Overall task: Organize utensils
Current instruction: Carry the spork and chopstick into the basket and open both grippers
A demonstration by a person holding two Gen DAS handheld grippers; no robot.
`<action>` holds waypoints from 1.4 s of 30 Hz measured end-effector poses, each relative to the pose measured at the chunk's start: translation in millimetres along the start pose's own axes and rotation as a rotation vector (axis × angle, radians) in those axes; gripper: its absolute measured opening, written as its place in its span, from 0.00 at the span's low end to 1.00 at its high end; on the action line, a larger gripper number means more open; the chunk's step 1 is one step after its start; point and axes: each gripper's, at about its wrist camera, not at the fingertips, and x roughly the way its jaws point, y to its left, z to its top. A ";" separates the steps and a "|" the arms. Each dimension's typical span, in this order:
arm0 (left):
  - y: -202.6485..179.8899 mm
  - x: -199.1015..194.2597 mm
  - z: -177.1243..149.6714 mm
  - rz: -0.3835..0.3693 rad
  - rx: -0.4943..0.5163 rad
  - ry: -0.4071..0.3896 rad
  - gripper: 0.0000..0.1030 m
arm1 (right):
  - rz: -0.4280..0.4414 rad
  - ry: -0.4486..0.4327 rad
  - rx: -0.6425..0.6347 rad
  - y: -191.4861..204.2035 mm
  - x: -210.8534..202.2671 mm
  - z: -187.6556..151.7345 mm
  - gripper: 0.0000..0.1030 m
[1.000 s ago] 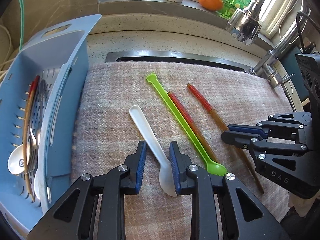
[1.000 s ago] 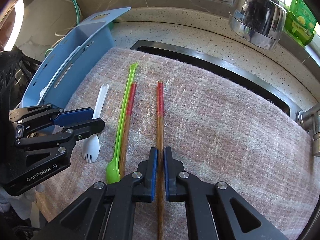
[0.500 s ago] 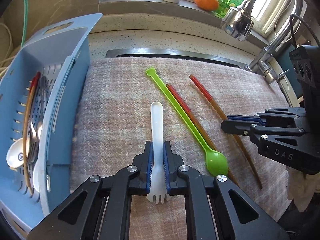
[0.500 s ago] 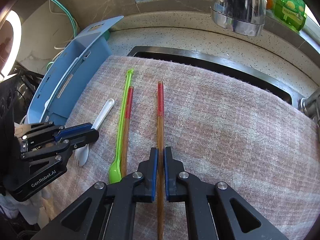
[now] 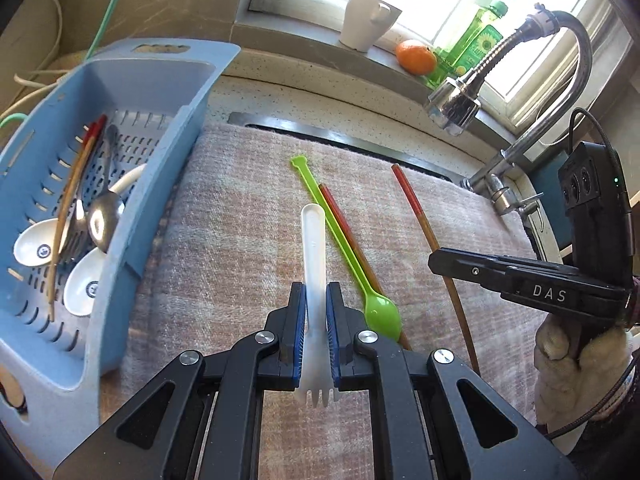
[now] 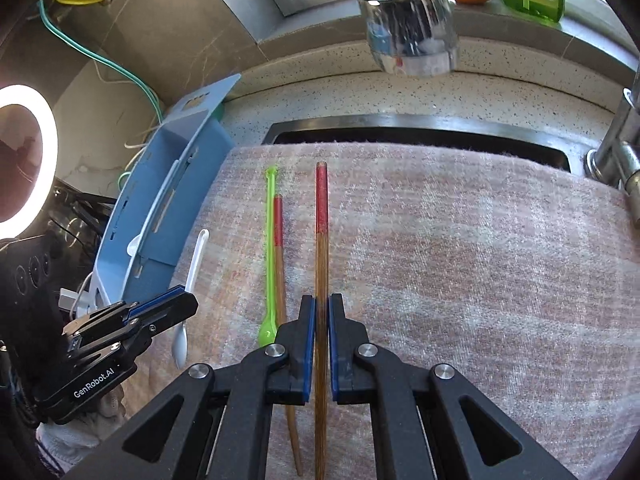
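Left tool (image 5: 316, 330) clamping white spork (image 5: 314, 264), right tool (image 6: 318, 344) clamping chopstick (image 6: 321, 240); several utensils already in blue basket (image 5: 168, 184) at nine o'clock, green spoon (image 5: 344, 256) and second chopstick (image 6: 280, 264) remaining.

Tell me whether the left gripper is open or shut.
Shut. The left gripper has its blue pads pressed on both sides of the white spork.

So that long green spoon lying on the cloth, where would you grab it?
Grip the green spoon mid-handle, from above, fingers either side. It lies flat on the cloth; a chopstick hugs its right edge, so a finger must wedge between them.
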 end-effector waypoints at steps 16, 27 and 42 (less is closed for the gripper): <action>60.8 -66.2 34.7 0.120 0.007 -0.134 0.09 | 0.098 -0.101 -0.184 123.1 -8.8 60.8 0.06; 117.8 -74.9 47.3 0.167 -0.028 -0.147 0.09 | 0.144 -0.082 -0.211 190.7 34.7 92.0 0.06; 145.7 -65.2 56.2 0.197 -0.039 -0.123 0.12 | 0.111 -0.051 -0.210 219.9 80.5 114.6 0.06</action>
